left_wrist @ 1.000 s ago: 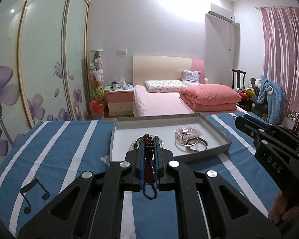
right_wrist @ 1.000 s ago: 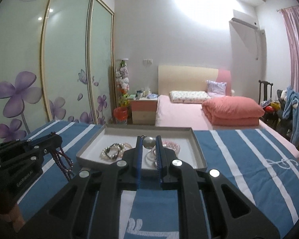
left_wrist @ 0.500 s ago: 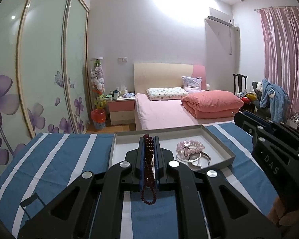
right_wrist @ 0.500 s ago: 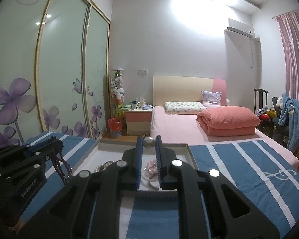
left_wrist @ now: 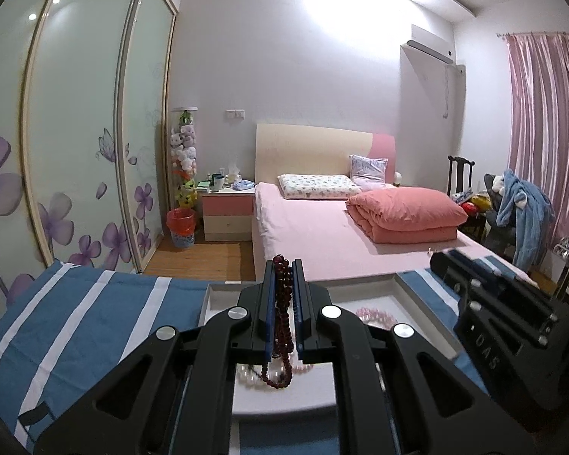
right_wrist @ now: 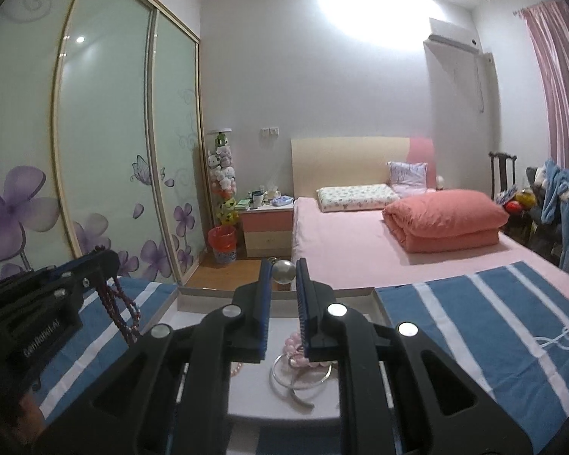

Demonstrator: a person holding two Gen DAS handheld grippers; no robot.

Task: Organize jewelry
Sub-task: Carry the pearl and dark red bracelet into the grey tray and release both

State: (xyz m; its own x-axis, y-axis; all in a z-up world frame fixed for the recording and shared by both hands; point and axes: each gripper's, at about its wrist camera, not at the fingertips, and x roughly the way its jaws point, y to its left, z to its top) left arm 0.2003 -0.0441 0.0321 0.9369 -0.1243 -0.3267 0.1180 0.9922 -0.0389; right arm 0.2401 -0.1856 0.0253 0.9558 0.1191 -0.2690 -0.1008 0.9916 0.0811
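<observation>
Dark red bead strand (left_wrist: 282, 326), light and limp, hangs pinched in the closed left gripper (left_wrist: 283, 265); right gripper (right_wrist: 283, 265) clamps what looks like a smooth, slippery metal ball (right_wrist: 283, 270).

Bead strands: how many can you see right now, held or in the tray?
3: a dark red bead strand in the left gripper, a pink bead bracelet on the tray floor, a pale pearl strand beside it. The grippers may hide others.

Your way over the tray (right_wrist: 193, 299) was partly taken: bangles (right_wrist: 297, 377) and pink beads (left_wrist: 375, 316) covered its middle. The striped cloth (right_wrist: 474, 326) to the right lay bare, and the other tongs (right_wrist: 85, 271) crowded your left.
</observation>
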